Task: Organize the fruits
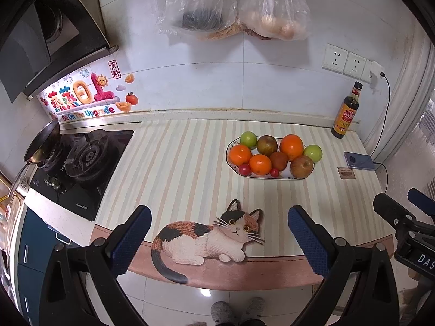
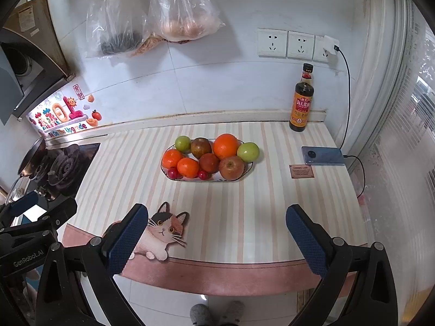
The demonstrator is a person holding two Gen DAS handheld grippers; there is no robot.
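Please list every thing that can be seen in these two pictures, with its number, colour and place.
plate: one, white with dark rim, middle of the mat, holds all the fruit
oranges: three, orange, on the plate
green fruits: two, at the plate's back left and right end
brownish-red fruits: three, on the plate
small red fruits: two, plate's front edge
sauce bottle: one, dark, by the wall
phone: one, blue-grey, right of the plate, cable attached
striped mat: one, cat picture at its front
plastic bags: two, clear, hanging on the wall
pan: one, dark, on the stove
left gripper: open, above the counter edge
right gripper: open, likewise
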